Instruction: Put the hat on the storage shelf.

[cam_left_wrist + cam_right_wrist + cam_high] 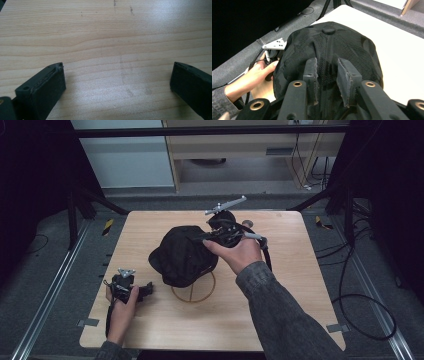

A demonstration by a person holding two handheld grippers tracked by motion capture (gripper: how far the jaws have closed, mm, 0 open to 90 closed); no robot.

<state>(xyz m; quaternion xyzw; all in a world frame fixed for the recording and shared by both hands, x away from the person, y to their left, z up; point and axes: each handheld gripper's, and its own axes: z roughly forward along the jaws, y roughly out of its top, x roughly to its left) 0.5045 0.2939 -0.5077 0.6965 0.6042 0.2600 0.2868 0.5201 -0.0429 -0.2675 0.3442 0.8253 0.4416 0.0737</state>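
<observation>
Now the cap is being let go onto its stand

The black cap point(182, 255) sits on the wooden ring stand point(194, 292) mid-table point(280, 285); the right gripper point(327, 75) is at the cap's far side, jaws at a narrow gap with a ridge of mesh fabric between them, pads seemingly no longer pinching. Next, I reckon, it needs to widen and back off cleanly without dragging the cap. The left gripper point(117, 82) rests wide apart over bare wood, holding nothing
</observation>
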